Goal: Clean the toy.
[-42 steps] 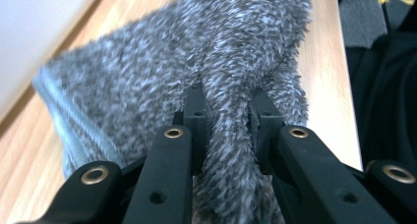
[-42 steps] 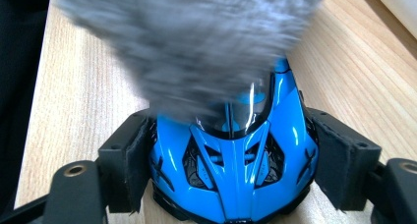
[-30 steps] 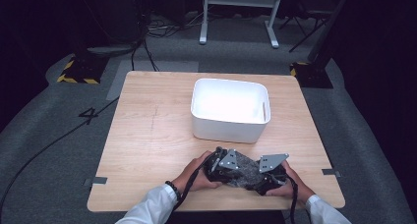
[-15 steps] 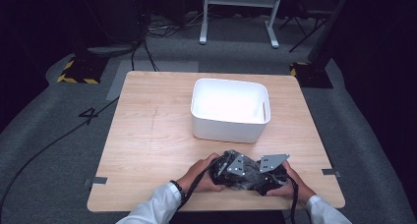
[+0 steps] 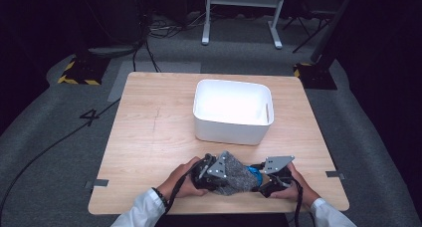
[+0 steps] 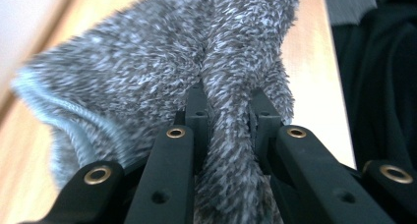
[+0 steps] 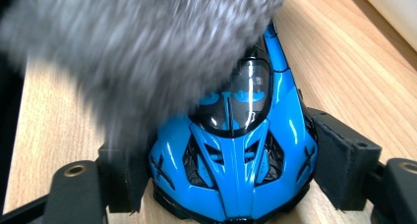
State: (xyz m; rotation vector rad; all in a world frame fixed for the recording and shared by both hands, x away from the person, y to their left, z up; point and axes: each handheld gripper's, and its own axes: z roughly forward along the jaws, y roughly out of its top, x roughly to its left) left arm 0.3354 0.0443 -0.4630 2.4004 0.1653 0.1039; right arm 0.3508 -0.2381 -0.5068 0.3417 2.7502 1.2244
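Near edge of the table [image 5: 149,137], between your two hands:

- Left gripper [image 6: 227,111]: pressed tight on a fold of the grey fuzzy cloth [image 6: 162,71].
- Right gripper [image 7: 231,170]: pinching the blue toy car [image 7: 236,150] across its width, pads on both flanks. The car's long axis runs straight away from that gripper; which end faces you cannot be told.
- The cloth drapes the car's far half and hides it.
- Beyond, close by: white bin [image 5: 226,127].
- Open tabletop lies to your left.
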